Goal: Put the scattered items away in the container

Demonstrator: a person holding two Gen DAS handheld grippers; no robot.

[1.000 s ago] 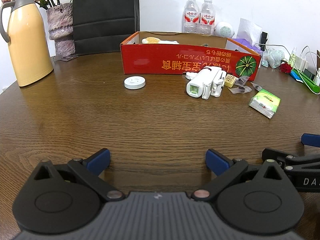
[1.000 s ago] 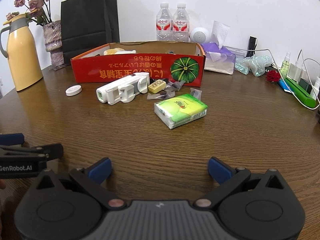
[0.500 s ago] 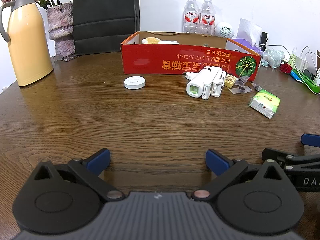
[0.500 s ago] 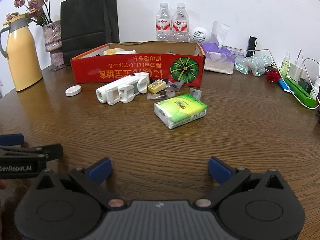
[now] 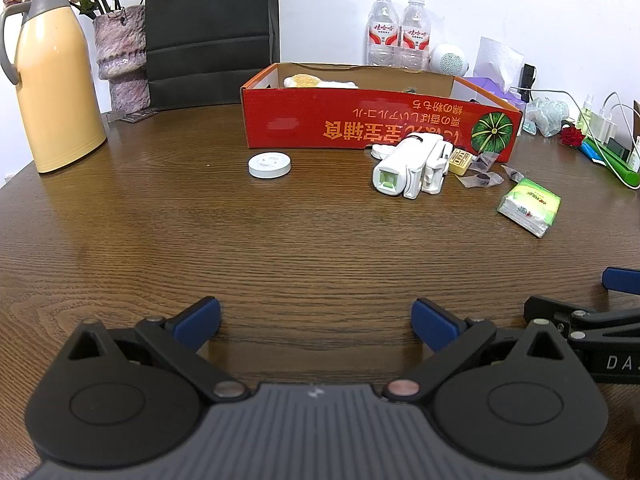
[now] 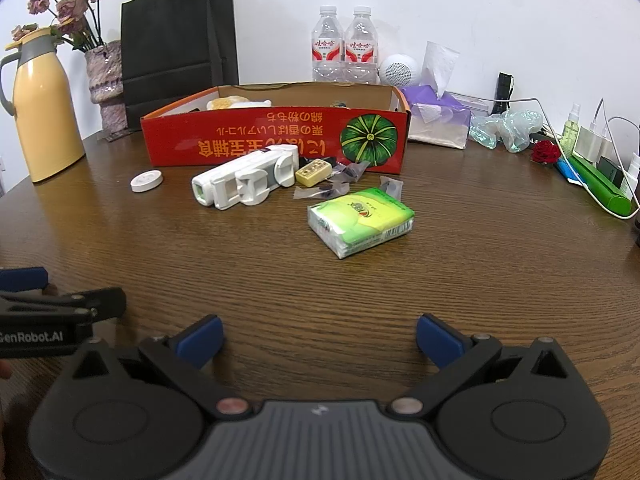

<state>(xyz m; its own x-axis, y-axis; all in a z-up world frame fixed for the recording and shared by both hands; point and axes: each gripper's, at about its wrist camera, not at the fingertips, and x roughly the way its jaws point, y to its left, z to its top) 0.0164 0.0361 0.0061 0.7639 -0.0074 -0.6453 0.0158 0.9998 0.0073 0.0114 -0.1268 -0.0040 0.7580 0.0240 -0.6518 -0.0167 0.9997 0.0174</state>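
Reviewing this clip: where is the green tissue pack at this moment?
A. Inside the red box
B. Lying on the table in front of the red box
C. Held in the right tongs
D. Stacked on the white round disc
B: the green tissue pack lies on the wooden table, nearer the camera than the red box, while the right tongs are open and empty.
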